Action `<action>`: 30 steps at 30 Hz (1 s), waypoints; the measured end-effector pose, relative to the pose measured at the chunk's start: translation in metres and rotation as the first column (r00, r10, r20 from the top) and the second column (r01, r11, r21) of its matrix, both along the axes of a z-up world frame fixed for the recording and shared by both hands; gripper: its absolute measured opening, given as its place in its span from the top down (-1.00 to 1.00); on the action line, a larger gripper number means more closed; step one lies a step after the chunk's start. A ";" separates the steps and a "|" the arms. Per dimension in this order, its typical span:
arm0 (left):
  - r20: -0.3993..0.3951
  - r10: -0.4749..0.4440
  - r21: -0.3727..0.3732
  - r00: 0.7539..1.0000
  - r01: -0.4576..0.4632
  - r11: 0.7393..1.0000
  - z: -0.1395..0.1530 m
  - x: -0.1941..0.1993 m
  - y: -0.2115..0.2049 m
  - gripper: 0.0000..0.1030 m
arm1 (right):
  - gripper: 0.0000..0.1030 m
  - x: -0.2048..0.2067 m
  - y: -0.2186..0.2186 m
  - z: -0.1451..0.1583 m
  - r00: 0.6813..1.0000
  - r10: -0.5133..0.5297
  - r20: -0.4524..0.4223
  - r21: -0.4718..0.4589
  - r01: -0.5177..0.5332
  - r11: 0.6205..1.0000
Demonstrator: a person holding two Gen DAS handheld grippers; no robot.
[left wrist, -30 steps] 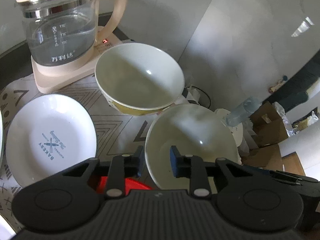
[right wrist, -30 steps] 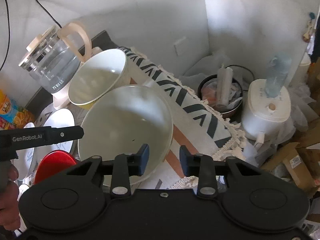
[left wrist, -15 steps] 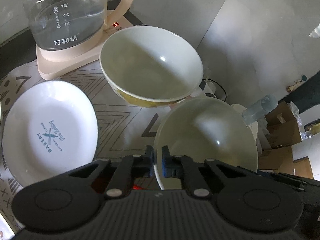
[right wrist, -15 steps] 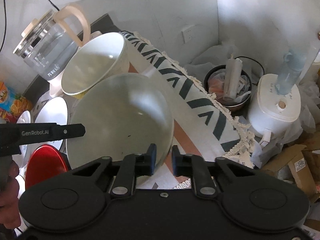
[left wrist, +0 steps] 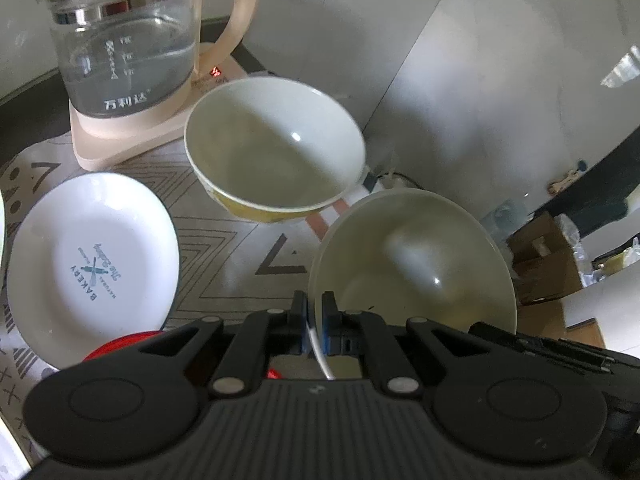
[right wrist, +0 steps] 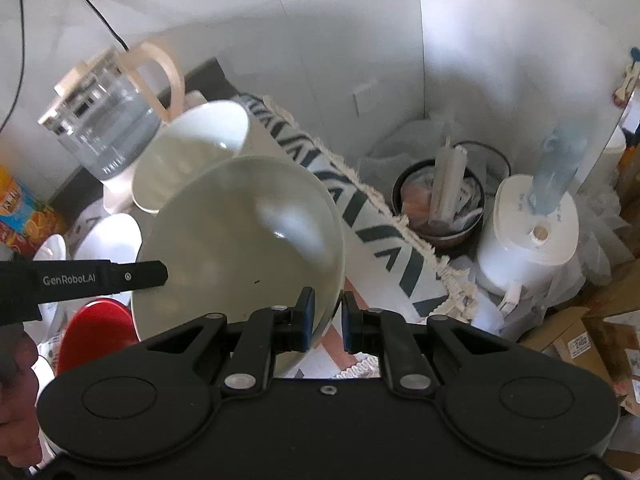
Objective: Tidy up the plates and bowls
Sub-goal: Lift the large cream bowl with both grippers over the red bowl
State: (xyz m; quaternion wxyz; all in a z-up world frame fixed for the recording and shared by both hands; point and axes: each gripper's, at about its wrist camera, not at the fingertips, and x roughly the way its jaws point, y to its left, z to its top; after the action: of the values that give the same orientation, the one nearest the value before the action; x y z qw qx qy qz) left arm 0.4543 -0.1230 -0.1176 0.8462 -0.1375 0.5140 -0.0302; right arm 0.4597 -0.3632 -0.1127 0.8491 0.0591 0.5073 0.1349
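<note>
The patterned beige cloth over the tabletop (left wrist: 224, 236) carries most of the scene, with a glass electric kettle on a cream base (left wrist: 132, 52) at its far edge. The biggest dish in play is the large pale cream ceramic bowl (left wrist: 416, 264), now gripped on 2 opposite sides of its rim. A second white bowl with a yellow outer band (left wrist: 276, 148) sits just beyond it, near the kettle base. A white shallow plate printed with a bakery logo (left wrist: 92, 264) lies to the left, and a red plate (left wrist: 120, 342) shows partly under the near edge of the left tool.

A second ago both pairs of fingers stood apart around the cream bowl's rim; both have just been closing. The left gripper (left wrist: 315, 322) now pinches the thin rim tight between its blue-padded fingers. The right gripper (right wrist: 329, 316) has narrowed too, its fingers clamped on the wall at the opposite edge, with the wall between them.

With 2 holds set, the bowl looks ready to lift. Nesting it into the yellow-banded bowl seems the likely next step, needing an even raise from both hands so that the rim does not slip.
</note>
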 end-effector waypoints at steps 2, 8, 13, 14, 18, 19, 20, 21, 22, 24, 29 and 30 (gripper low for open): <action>0.019 -0.002 -0.008 1.000 0.002 1.000 0.009 -0.005 0.002 0.91 | 0.73 -0.004 0.000 0.009 1.000 -0.001 0.021 -0.001 0.001 1.000; 0.074 -0.004 -0.023 0.997 0.006 1.000 0.034 -0.022 0.012 0.90 | 0.73 -0.021 0.005 0.033 0.997 -0.015 0.080 0.014 0.014 1.000; 0.104 -0.006 -0.028 0.995 0.008 1.000 0.048 -0.036 0.025 0.90 | 0.73 -0.035 0.016 0.049 0.993 -0.022 0.116 0.018 0.020 1.000; 0.108 -0.005 -0.031 0.994 0.008 0.999 0.050 -0.039 0.028 0.90 | 0.73 -0.037 0.018 0.051 0.993 -0.024 0.120 0.020 0.022 1.000; 0.123 -0.008 -0.037 0.992 0.013 0.999 0.058 -0.050 0.039 0.90 | 0.73 -0.049 0.027 0.058 0.991 -0.029 0.132 0.026 0.026 0.999; 0.124 -0.008 -0.038 0.992 0.013 0.999 0.059 -0.053 0.041 0.90 | 0.73 -0.052 0.029 0.059 0.991 -0.029 0.134 0.025 0.026 0.999; 0.126 -0.007 -0.039 0.992 0.012 0.999 0.061 -0.055 0.044 0.90 | 0.73 -0.054 0.031 0.060 0.991 -0.029 0.134 0.026 0.026 0.999; 0.128 -0.007 -0.041 0.992 0.013 0.999 0.062 -0.057 0.047 0.90 | 0.73 -0.057 0.033 0.061 0.990 -0.030 0.134 0.027 0.026 0.999; 0.129 -0.009 -0.041 0.992 0.014 0.999 0.062 -0.060 0.050 0.90 | 0.73 -0.060 0.035 0.062 0.990 -0.030 0.135 0.027 0.027 0.999; 0.130 -0.011 -0.040 0.991 0.016 0.999 0.063 -0.065 0.055 0.90 | 0.73 -0.065 0.039 0.063 0.990 -0.029 0.135 0.025 0.026 0.999; 0.125 -0.009 -0.041 0.992 0.015 0.999 0.062 -0.078 0.068 0.90 | 0.73 -0.079 0.052 0.063 0.991 -0.024 0.133 0.021 0.022 1.000; 0.123 -0.009 -0.042 0.992 0.014 0.999 0.062 -0.080 0.070 0.90 | 0.73 -0.082 0.054 0.063 0.991 -0.021 0.131 0.020 0.019 1.000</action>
State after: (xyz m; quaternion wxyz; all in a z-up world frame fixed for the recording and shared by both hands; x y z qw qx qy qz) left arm 0.3742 -0.0526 -0.0560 0.8728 -0.1504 0.4611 -0.0542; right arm 0.3781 -0.3089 -0.0497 0.8813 0.0629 0.4486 0.1347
